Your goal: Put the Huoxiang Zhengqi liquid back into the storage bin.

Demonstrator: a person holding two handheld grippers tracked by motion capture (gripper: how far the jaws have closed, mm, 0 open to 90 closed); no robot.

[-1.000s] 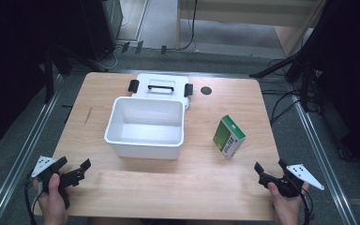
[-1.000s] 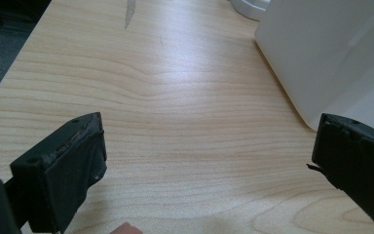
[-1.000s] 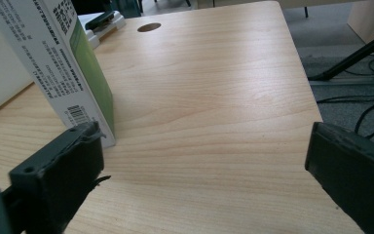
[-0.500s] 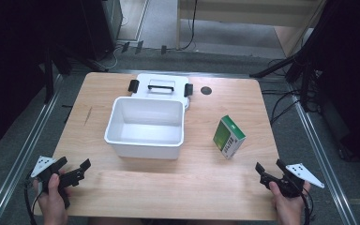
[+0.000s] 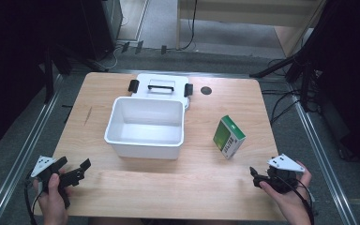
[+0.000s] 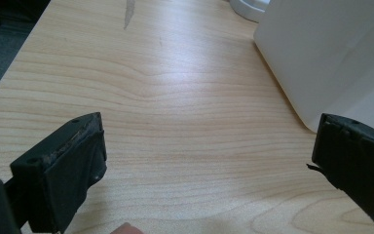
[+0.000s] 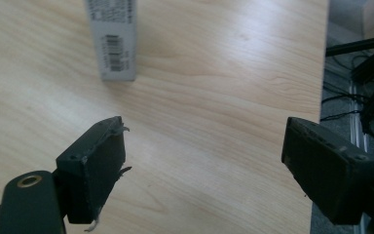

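Right tool jaws apart, narrowing, empty, barcode side of green box, left tool apart

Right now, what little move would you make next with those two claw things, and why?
Probably ease the right gripper forward toward the green box. That box stands upright on the table just ahead of it, beside the open white bin. The jaws have just been closing a little but stand apart with nothing between them. The left gripper waits open near the table's edge.
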